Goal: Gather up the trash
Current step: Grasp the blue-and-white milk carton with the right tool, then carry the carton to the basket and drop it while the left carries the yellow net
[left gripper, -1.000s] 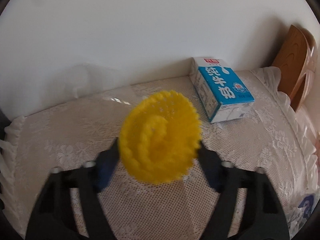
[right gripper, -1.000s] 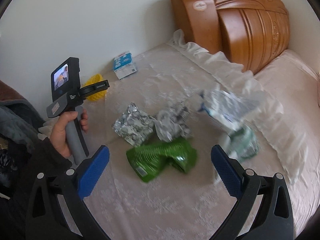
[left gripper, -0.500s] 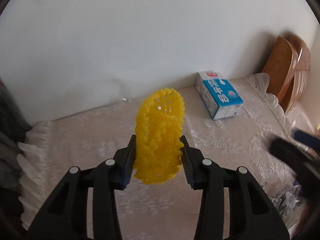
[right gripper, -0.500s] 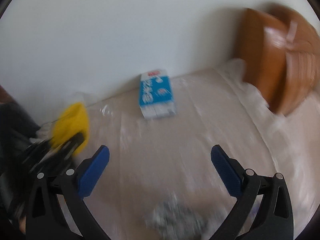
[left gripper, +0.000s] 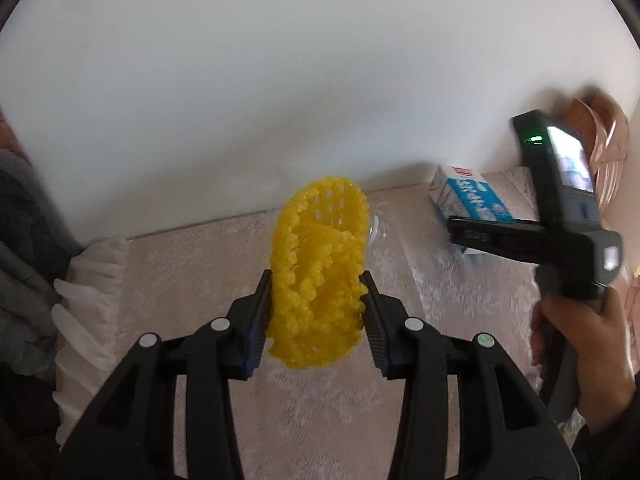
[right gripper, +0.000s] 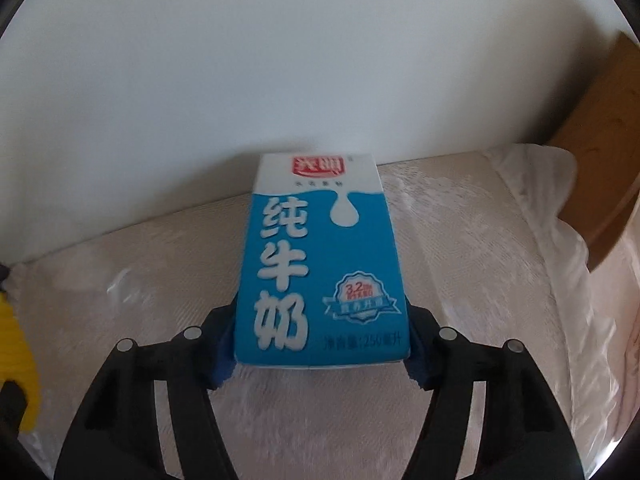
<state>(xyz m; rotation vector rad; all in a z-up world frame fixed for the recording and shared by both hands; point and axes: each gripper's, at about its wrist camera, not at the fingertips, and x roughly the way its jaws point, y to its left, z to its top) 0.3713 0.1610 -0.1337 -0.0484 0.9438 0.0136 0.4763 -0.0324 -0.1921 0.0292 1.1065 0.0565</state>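
Note:
My left gripper (left gripper: 316, 320) is shut on a yellow foam net sleeve (left gripper: 320, 272), squeezed narrow and held above the lace bed cover (left gripper: 200, 264). A blue and white milk carton (right gripper: 320, 272) lies flat on the bed by the wall. My right gripper (right gripper: 320, 352) straddles its near end, jaws closing, with both blue pads against the carton's sides. In the left wrist view the right gripper's body, held by a hand (left gripper: 580, 340), covers part of the carton (left gripper: 468, 196). The yellow net (right gripper: 16, 352) shows at the right wrist view's left edge.
A white wall (right gripper: 320, 60) runs right behind the carton. A wooden headboard (right gripper: 600, 160) stands at the right. Grey fabric (left gripper: 24, 260) hangs off the bed's left edge. A small clear plastic piece (left gripper: 376, 232) lies behind the net.
The right gripper swung away from the crumpled wrappers to the milk carton, and its jaws came in around it. The left gripper squeezed the yellow net narrow and lifted it.

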